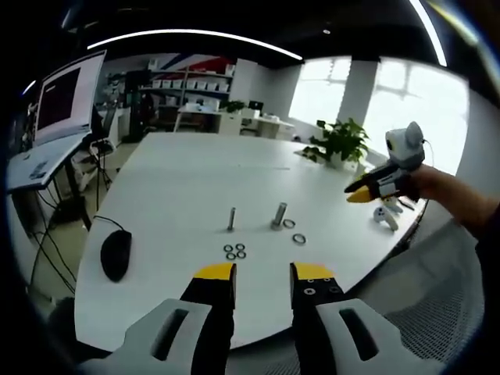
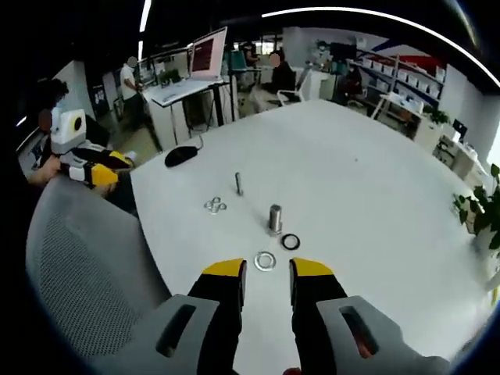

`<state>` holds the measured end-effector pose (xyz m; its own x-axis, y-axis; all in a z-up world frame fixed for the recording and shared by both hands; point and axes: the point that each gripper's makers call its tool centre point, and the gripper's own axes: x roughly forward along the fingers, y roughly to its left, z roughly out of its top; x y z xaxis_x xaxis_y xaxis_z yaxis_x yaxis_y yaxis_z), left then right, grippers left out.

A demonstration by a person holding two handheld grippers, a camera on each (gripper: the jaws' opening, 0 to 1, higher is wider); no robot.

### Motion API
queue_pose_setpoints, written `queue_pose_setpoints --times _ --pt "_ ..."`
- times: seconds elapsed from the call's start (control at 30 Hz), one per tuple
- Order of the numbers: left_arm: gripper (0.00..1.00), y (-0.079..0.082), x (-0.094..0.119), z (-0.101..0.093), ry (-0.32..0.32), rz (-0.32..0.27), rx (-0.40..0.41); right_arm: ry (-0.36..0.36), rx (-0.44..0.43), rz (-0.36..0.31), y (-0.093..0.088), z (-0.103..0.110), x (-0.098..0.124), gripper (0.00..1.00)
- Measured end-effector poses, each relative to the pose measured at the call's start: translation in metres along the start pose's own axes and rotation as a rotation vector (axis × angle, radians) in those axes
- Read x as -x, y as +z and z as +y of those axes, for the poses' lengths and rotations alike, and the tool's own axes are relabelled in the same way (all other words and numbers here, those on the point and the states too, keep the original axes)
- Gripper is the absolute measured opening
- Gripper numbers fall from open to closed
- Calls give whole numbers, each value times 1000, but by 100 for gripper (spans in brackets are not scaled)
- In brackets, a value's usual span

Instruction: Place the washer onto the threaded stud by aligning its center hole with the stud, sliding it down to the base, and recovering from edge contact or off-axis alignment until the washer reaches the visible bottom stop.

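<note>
**Getting ready to pick up a washer**

Both grippers are open and hold nothing. The left gripper (image 1: 262, 273) sits at the bottom middle of the left gripper view, its jaws apart. The right gripper (image 2: 266, 270) sits at the bottom middle of the right gripper view, also with its jaws apart.

On the white table (image 2: 367, 180) stand two studs. In the right gripper view the fat stud (image 2: 275, 219) is in the middle, and the thin stud (image 2: 239, 183) is a bit higher and to the left. A silver washer (image 2: 265, 261) lies flat on the table just above the right gripper's tips. A dark ring (image 2: 291, 241) lies right beside the fat stud. A small pile of washers (image 2: 215, 205) lies left of the thin stud.

In the left gripper view the fat stud (image 1: 279, 216) and thin stud (image 1: 231, 219) stand in the middle, with the pile (image 1: 234, 251) below them.

No washer is on a stud yet, so the job is at its first step. I think the right gripper should go down next, close on the silver washer's edge, lift it, and line its hole up over a stud. A flat washer is hard to grab, so it could slip.
</note>
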<state>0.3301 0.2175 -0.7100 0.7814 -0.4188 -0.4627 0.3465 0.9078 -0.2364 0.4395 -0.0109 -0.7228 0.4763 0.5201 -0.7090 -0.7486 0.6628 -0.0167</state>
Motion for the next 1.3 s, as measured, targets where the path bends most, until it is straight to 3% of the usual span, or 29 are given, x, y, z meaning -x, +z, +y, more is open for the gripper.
queue_pose_setpoints --times 0.2,0.33,0.5,0.83,1.3 --pt "25 -1 0 0 1 4 1 30 62 53 1 9 -19 25" --pt "25 -1 0 0 1 4 5 49 73 54 4 14 -23 25" --pt "25 0 0 1 6 1 4 48 128 110 -4 16 -31 25" --pt "25 0 0 1 6 -2 11 78 34 125 -12 11 -45 25" --pt "25 -1 0 3 12 2 16 103 70 191 -23 10 -63 26"
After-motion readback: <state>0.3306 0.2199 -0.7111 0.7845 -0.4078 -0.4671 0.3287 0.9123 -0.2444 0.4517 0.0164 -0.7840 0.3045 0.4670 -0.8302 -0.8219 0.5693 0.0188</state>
